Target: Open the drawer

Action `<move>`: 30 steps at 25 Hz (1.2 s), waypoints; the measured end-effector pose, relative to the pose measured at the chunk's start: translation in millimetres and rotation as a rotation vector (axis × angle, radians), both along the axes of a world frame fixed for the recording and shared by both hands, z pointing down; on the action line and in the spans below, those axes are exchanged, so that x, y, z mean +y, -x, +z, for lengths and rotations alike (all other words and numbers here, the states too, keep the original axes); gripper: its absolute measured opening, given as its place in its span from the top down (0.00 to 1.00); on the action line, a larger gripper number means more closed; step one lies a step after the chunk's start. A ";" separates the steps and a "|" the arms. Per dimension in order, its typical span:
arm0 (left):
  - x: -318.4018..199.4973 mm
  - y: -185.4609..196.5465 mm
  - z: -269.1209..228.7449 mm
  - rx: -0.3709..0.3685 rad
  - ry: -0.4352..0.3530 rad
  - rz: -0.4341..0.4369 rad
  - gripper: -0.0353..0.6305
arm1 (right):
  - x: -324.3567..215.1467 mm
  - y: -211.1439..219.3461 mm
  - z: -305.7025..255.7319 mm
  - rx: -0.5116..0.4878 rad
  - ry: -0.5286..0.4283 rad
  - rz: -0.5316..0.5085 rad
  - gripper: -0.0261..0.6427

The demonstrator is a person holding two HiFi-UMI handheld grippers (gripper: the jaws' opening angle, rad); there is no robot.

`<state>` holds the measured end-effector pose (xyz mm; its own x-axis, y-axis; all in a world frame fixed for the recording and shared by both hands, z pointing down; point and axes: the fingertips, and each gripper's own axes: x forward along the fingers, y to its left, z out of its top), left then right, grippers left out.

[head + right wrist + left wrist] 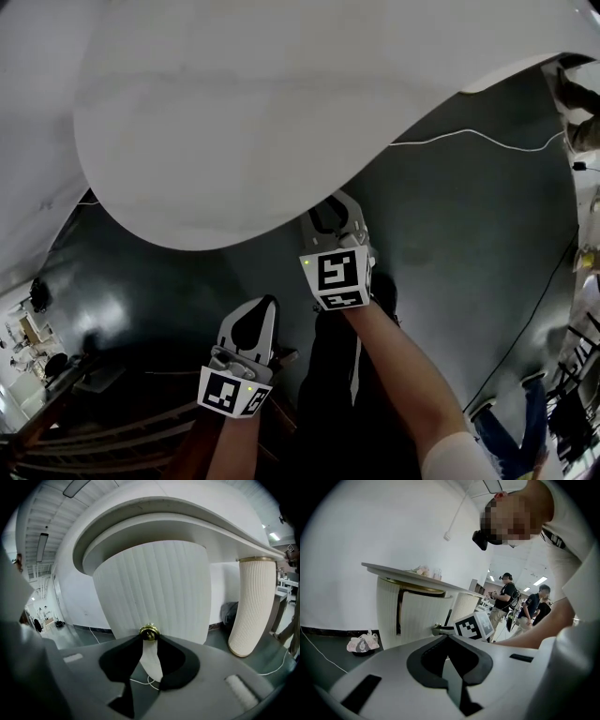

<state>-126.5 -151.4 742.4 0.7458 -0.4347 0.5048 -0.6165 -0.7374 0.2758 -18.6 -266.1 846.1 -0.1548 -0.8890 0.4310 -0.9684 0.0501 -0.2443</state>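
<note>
A white ribbed drawer front (154,588) curves under the white tabletop (281,94). Its small brass knob (149,633) sits between the tips of my right gripper (149,637), whose black jaws close against it on both sides. In the head view the right gripper (335,211) reaches under the table's edge, so its tips are hidden there. From the left gripper view, the same drawer front (419,616) shows with the right gripper's marker cube (473,626) beside it. My left gripper (265,302) hangs lower and nearer to me, shut and empty, away from the table.
A ribbed white table leg (253,606) stands right of the drawer. A thin white cable (478,136) lies across the dark floor. A small bag (362,643) sits by the wall. People (505,597) stand in the background.
</note>
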 end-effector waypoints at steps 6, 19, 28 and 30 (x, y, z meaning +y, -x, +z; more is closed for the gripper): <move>2.7 -3.5 1.9 0.011 -0.004 -0.020 0.94 | 19.7 -5.3 2.7 -0.011 0.010 -0.007 0.80; 22.6 -3.4 -3.7 0.024 -0.020 -0.035 0.94 | 70.9 -2.1 8.4 -0.011 0.046 -0.051 0.80; 28.5 -13.8 -7.2 0.027 -0.031 -0.036 0.94 | 105.3 -4.3 12.9 -0.015 0.069 -0.078 0.80; 29.6 -14.7 -8.4 0.028 -0.032 -0.038 0.94 | 112.8 -4.1 13.2 -0.019 0.076 -0.077 0.80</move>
